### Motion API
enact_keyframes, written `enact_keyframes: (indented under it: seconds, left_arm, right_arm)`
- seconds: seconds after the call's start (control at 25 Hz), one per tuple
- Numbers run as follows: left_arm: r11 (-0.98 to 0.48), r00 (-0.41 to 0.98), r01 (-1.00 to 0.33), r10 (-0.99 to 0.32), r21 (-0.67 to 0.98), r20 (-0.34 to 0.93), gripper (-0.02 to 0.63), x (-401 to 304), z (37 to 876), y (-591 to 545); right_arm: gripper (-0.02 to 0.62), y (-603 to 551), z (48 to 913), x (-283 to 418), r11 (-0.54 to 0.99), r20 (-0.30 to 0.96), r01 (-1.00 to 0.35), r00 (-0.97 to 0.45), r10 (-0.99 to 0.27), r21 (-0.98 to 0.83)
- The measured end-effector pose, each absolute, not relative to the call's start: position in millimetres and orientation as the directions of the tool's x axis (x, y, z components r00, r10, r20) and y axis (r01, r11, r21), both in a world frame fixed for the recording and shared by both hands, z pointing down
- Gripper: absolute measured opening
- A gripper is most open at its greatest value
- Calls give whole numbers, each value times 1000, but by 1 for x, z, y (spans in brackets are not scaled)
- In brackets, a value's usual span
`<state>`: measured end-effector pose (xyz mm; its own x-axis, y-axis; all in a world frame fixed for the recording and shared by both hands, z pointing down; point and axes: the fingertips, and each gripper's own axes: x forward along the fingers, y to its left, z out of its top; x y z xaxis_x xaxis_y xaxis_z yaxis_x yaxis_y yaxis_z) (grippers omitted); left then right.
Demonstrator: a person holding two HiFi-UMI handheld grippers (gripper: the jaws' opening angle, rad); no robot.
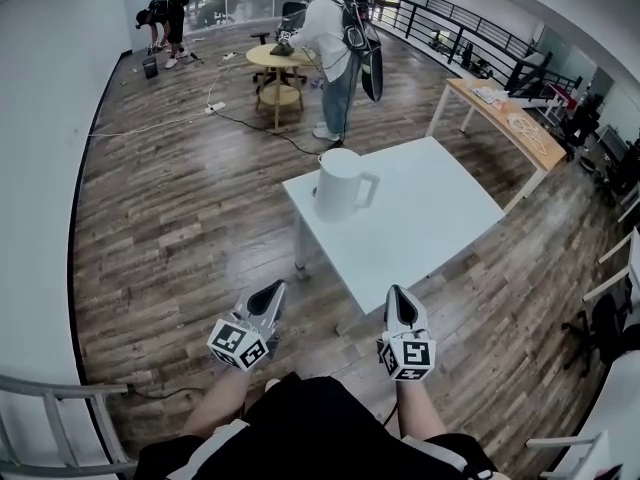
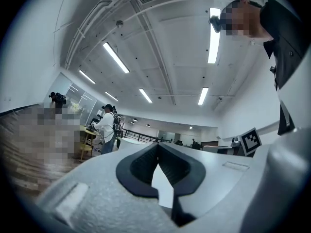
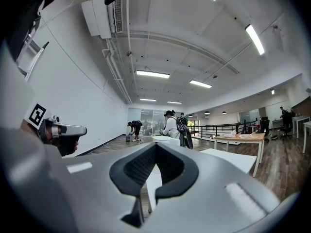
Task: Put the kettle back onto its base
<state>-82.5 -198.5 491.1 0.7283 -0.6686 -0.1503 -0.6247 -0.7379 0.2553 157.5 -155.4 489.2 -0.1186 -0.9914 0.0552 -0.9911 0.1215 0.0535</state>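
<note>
White kettle [image 1: 338, 183] on the table [image 1: 430, 218] possibly hides its base; left gripper [image 1: 270, 293] and right gripper [image 1: 399, 295] have jaws closed, empty.

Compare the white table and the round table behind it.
The white table is rectangular; the round table is pale wood. The white table carries the kettle, at a corner; the round table has a lower shelf and a person at it. Both stand on the wood floor.

- No words, brand names or numbers can be read from here.
- Only black-and-white square code markers show, on the cubes of the left tool [image 1: 272, 290] and the right tool [image 1: 399, 296]; they carry no letters.
</note>
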Motion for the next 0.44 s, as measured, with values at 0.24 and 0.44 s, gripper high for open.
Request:
enact_keyframes:
  seconds: [0.24, 0.44]
  left_arm:
    - [-738, 723, -634, -672, 233, -162, -2, -84, 486, -200]
    - [-731, 718, -640, -679, 236, -155, -2, -87, 488, -204]
  right_arm:
    - [3, -166, 483, 158, 146, 41, -987, -143, -989, 74]
    - [3, -169, 485, 150, 169, 39, -984, -167, -985, 54]
